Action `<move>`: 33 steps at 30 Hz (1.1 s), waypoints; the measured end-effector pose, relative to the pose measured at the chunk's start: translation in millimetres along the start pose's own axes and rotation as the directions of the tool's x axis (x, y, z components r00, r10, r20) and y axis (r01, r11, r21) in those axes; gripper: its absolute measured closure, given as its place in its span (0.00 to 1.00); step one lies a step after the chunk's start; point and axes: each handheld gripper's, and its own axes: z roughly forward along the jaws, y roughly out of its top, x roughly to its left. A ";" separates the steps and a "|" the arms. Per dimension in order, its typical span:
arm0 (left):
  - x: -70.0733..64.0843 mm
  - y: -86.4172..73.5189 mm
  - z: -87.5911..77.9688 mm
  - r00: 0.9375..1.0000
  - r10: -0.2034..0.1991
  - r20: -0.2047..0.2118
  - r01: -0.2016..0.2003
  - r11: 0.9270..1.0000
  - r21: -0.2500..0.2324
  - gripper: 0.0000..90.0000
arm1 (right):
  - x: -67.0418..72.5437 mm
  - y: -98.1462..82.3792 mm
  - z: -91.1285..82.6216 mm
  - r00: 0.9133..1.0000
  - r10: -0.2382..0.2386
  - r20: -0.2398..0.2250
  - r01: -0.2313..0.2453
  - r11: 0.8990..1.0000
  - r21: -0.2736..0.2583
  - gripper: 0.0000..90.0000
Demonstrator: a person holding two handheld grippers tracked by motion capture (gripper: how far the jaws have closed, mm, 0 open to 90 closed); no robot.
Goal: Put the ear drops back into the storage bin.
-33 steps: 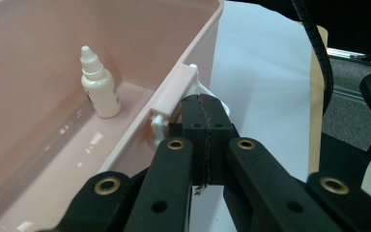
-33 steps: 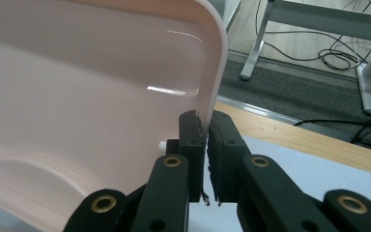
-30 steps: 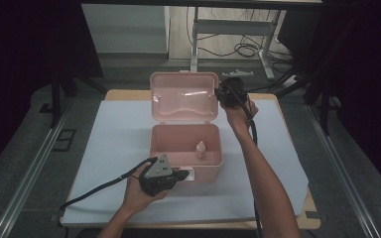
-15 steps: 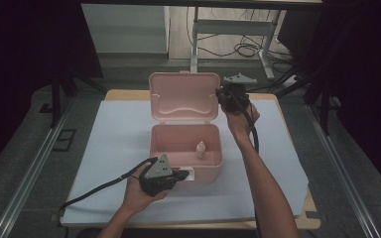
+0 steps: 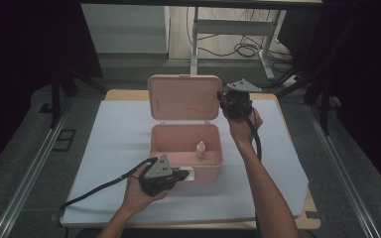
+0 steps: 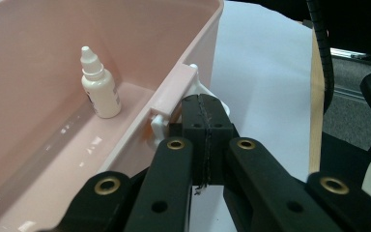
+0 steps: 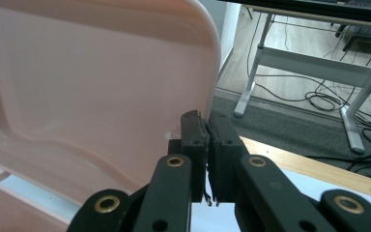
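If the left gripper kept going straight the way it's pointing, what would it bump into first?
Most likely the white latch on the pink box's front wall. The left gripper, jaws shut, looks right up against it already, though depth is hard to judge.

The raised lid [image 5: 184, 97] walls the box [image 5: 186, 161] behind; from above, only a small bottle [image 5: 200, 149] obstructs.

In the middle of the table [image 5: 104, 148] sits the box [image 5: 186, 153], a dropper bottle [image 5: 200, 148] inside at its right; my left gripper [image 5: 181, 176] at its front wall, my right gripper [image 5: 222, 99] beside the raised lid's [image 5: 183, 96] right edge
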 end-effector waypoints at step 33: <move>0.0 0.0 0.0 1.000 0.003 -0.001 -0.003 1.000 -0.001 1.00 | 9.1 -20.2 -32.6 1.000 -0.023 -0.015 0.021 0.995 -0.096 0.97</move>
